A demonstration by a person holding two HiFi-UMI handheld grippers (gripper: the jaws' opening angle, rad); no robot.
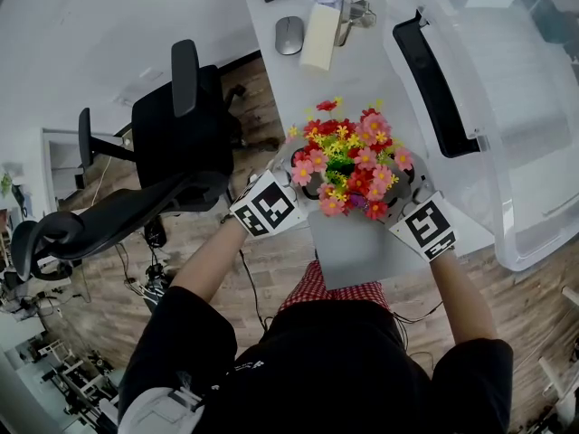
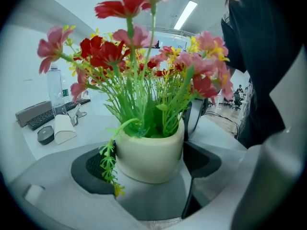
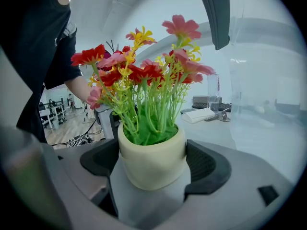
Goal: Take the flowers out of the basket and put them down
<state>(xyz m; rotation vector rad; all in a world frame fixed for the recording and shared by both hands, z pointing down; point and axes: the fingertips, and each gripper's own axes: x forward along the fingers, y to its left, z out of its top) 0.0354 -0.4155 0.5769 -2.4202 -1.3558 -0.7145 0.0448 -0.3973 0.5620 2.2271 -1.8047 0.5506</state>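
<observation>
Left tool [image 2: 149, 170] on flowerpot [image 2: 144, 150]; bin [image 1: 507, 107] alongside

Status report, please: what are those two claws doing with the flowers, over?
Grippers: left gripper and right gripper both clamped on flower pot. Pot outside clear bin, over desk edge. Nothing seen blocking.

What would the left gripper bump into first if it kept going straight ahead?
The round cream pot of red and pink flowers: it sits between the left gripper's jaws, right in the way.
</observation>
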